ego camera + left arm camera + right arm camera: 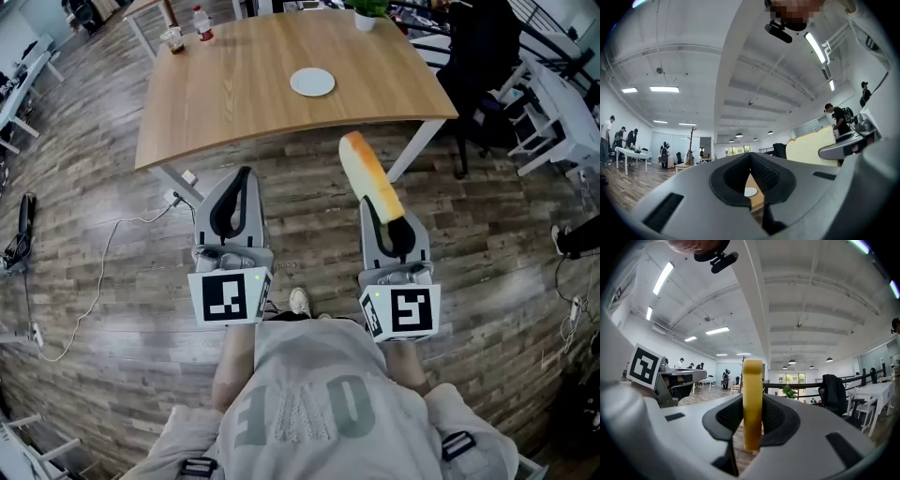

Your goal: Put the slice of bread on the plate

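Bench (234, 84) ahead, slice of bread (368, 173) in the right gripper (386, 217)
Right gripper clamped on the slice, which stands edge-up between its pads; left gripper (246, 174) beside it closed, empty; plate (312, 82) well ahead on the bench.

Golden-yellow bread (371, 177) — white plate (312, 82).

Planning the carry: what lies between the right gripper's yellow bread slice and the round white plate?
Head view: only bare light-wood tabletop between yellow bread slice and round white plate.
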A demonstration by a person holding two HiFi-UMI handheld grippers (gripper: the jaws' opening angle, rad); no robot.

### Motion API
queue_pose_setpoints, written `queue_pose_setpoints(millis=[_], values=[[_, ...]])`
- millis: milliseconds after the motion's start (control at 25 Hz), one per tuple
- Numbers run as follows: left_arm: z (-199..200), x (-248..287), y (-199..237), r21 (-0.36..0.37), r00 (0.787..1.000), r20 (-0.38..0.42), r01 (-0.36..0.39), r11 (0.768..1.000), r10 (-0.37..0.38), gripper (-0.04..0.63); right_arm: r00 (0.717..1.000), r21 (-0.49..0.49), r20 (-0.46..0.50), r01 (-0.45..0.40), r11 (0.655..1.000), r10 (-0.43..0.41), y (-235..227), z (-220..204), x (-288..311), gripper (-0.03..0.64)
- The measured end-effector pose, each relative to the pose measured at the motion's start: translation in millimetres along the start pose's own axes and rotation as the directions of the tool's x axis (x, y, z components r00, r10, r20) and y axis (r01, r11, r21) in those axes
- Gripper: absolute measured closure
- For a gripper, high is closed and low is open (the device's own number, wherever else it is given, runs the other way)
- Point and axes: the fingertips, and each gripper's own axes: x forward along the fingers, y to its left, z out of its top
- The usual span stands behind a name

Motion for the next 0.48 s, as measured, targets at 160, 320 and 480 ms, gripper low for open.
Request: queue_pose_setpoints(millis=[160,320,480], values=[[-7,8,21,-0.013,1.0,-0.001,-0.022,1.0,0.022,0.587,1.0,-0.035,0.002,-0.031,0.999,0.031,8,1,21,0.525],[-21,18,41,-0.076,1.0,-0.001,-0.025,0.997,0.025,0.586,0.998,-0.087,-0.035,-0.045,0.995,0.042,17,-7,42,0.525],[-42,25,64,-0.105,0.998,-0.039,-0.045,0.993,0.041,0.588,0.997,-0.062,-0.078,-0.022,0.998,0.017,18,-18,54,0.525]])
